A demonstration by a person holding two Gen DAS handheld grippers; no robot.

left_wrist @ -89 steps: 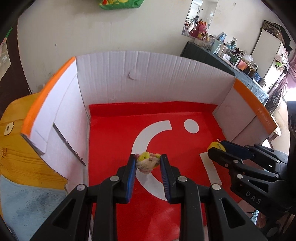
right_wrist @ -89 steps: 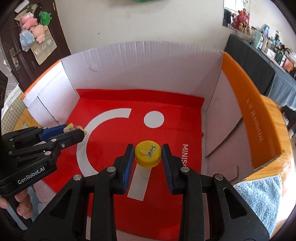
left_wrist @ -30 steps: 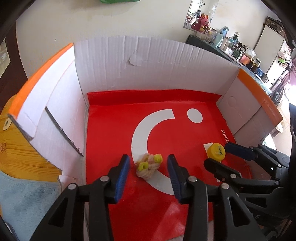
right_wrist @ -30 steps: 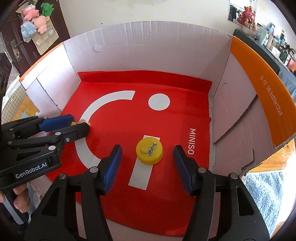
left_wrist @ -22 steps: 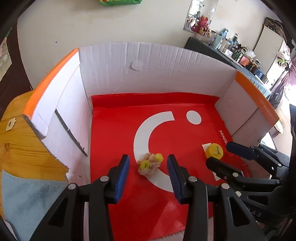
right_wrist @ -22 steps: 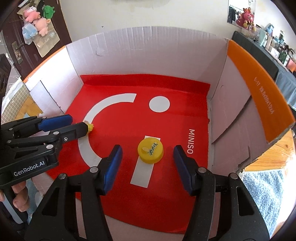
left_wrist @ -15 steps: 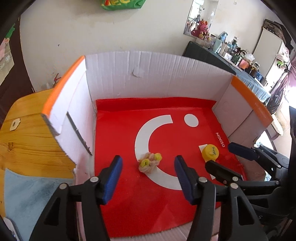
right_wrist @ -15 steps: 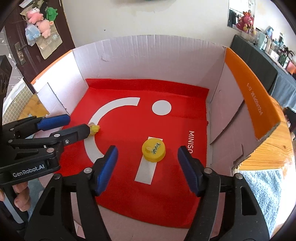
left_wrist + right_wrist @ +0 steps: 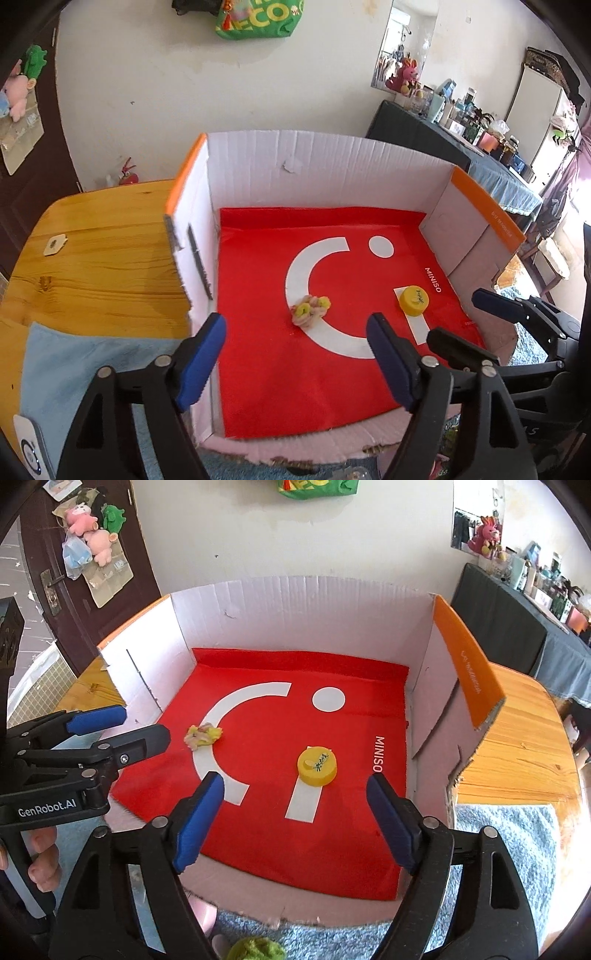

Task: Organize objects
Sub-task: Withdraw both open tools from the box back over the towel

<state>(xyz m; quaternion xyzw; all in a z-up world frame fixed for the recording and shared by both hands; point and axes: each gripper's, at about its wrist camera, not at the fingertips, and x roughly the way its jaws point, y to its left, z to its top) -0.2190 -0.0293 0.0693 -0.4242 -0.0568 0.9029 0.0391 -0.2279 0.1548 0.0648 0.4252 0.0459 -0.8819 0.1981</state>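
A small fuzzy pink-and-yellow toy (image 9: 309, 312) (image 9: 202, 735) lies on the white arc of the red liner inside an open cardboard box (image 9: 332, 173) (image 9: 295, 620). A yellow cap (image 9: 414, 301) (image 9: 317, 766) rests on the white bar to its right. My left gripper (image 9: 295, 319) (image 9: 143, 723) hovers above the box's near edge, its jaws opening, pressing on nothing, the toy beyond its tips. My right gripper (image 9: 294, 778) (image 9: 458, 315) hangs likewise, jaws opening, the cap lying free ahead of it.
The box stands on a wooden table (image 9: 92, 258) with a blue towel (image 9: 74, 369) (image 9: 498, 849) under its near side. A green fuzzy thing (image 9: 255, 950) shows at the bottom edge. A person's fingers (image 9: 40, 867) hold the left gripper's handle. A cluttered dark counter (image 9: 461, 147) stands back right.
Both grippers opened wider and drew back and up from the box floor. The toy and the yellow cap stay where they were let go on the red liner.
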